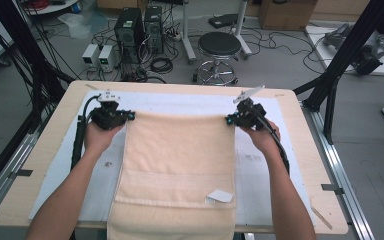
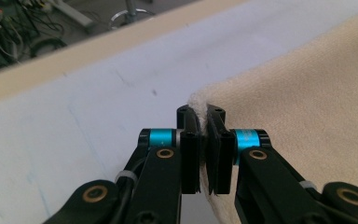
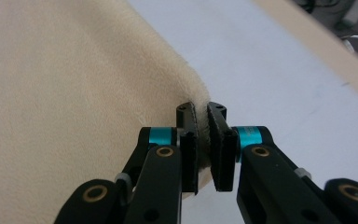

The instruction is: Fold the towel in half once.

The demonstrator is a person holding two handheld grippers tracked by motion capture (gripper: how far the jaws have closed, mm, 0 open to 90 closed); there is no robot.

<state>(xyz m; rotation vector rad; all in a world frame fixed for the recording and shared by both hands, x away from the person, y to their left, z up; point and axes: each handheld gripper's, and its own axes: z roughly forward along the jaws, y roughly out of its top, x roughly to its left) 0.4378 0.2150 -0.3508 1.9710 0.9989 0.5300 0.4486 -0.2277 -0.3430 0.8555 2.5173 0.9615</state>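
High view shows, nearest to the person, the front part of a cream towel (image 1: pixel 177 170) hanging over the near edge of the tabletop (image 1: pixel 45 145), with a small white label (image 1: pixel 221 196) lying on it near that edge. Farther along, the towel lies flat on the white mat (image 1: pixel 62 165), and its far edge is raised a little between the two hands. The left hand-held gripper (image 1: pixel 125 116) is clenched on the far left corner of the towel, and the right hand-held gripper (image 1: pixel 231 120) is clenched on the far right corner. In the left gripper view the corner of the cloth sits pinched between the two black jaws of this hand-held gripper (image 2: pixel 203 135), and the right gripper view shows the same for the other hand-held gripper (image 3: pixel 202 135). I judge that the step in hand is the start of a fold: both far corners are taken and lifted. The next move probably calls for bringing both corners together toward the person, at equal height and speed, so the far edge stays straight and lands on the near part evenly. Beyond the tabletop stands a round stool (image 1: pixel 219 47) among cables on the floor.
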